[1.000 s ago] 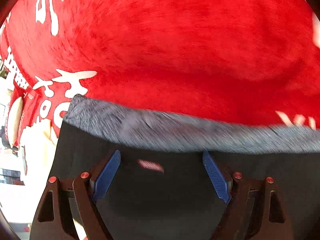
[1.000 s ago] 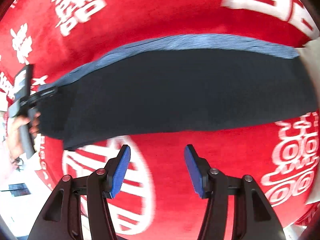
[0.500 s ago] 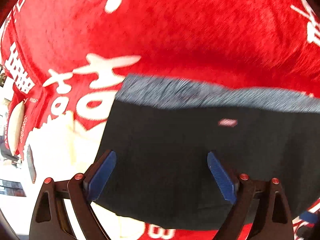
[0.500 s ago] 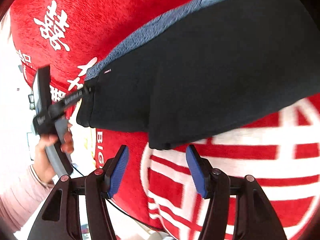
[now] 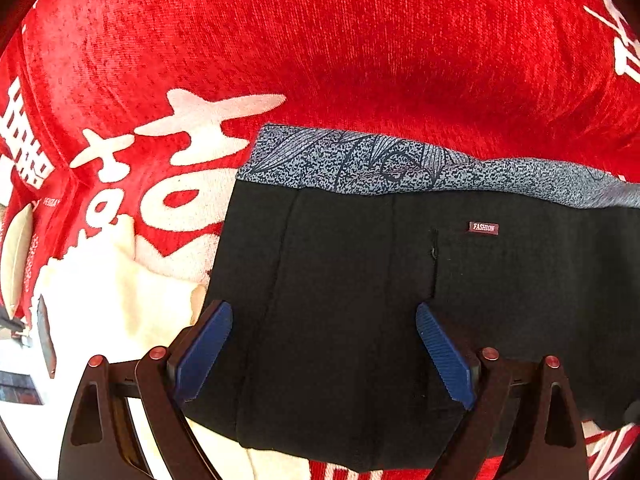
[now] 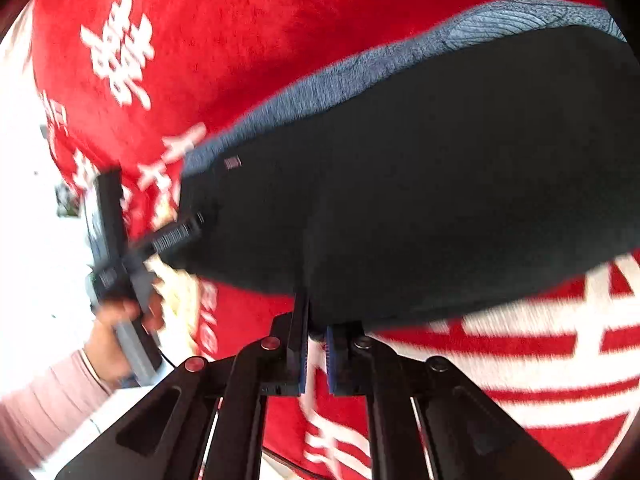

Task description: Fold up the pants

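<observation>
Wore a ribbed pale-pink sleeve [image 6: 44,396] down to the wrist. Carried black angular linkage arms on both grippers, left gripper [image 5: 324,354] and right gripper [image 6: 316,354], studded with small red screws. Showed ridged blue pads [image 5: 444,360] on the fingers and a grey handle [image 6: 138,344].

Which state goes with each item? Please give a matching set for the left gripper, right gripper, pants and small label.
Things:
1. left gripper
2. right gripper
3. pants
4. label

States:
A. lying on the red cloth
B. reads FASHION
C. jaws wide apart over black fabric
D. pads together at the black fabric's near edge

Pairs: 1-C, 2-D, 3-A, 4-B
</observation>
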Demonstrator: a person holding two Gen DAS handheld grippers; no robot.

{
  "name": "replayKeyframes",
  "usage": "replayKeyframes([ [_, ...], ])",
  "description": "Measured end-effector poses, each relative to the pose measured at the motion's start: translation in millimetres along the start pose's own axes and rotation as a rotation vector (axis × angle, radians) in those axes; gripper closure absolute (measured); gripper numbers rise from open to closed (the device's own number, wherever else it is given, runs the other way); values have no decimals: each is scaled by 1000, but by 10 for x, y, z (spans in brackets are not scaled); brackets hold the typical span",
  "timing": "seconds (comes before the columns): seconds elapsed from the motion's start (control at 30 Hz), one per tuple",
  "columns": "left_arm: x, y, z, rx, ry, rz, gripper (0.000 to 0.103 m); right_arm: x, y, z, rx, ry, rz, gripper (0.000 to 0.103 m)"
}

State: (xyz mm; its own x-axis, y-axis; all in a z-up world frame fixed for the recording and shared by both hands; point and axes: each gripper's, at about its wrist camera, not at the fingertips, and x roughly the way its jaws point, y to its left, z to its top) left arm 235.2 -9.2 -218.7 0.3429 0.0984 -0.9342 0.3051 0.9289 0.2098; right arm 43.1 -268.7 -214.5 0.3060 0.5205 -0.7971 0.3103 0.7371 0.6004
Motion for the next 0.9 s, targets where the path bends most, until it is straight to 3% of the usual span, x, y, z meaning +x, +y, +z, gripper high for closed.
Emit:
replayKeyframes([
  [0.1, 4, 35, 4, -29, 5, 7, 2, 196, -237, -195, 87, 90, -42, 98],
  [0.2, -129, -17, 62, -21, 17, 11, 4, 75, -320, -295, 110, 113, -19, 97],
  [0.3, -325, -160, 154, 14, -33, -48, 4, -220, -229, -266, 19, 86, -47, 81],
  [0.37, -348, -309, 253, 33, -45, -80, 4, -462, -152, -162, -57, 23, -106, 68],
  [0.43, -279, -476, 370, 45, -51, -83, 4, -617, -125, -25, -103, -48, -166, 47],
  [0.47, -215, -543, 416, 48, -47, -76, 4, -701, -129, 52, -121, -88, -202, 44],
  [0.57, 131, -626, 507, 24, 22, 9, 4, -771, -284, 330, -111, -139, -288, 44],
  [0.67, 156, -581, 543, -24, 23, -6, 4, -670, -636, 485, -45, -109, -371, 45],
  [0.73, 59, -627, 519, 22, 37, 22, 4, -813, -764, 482, 24, -161, -316, 48],
  [0.8, -100, -724, 432, 89, 38, 10, 4, -1024, -870, 404, 97, -222, -313, 48],
  [0.9, -365, -931, 278, 149, 25, -23, 4, -1258, -992, 245, 174, -246, -265, 48],
])
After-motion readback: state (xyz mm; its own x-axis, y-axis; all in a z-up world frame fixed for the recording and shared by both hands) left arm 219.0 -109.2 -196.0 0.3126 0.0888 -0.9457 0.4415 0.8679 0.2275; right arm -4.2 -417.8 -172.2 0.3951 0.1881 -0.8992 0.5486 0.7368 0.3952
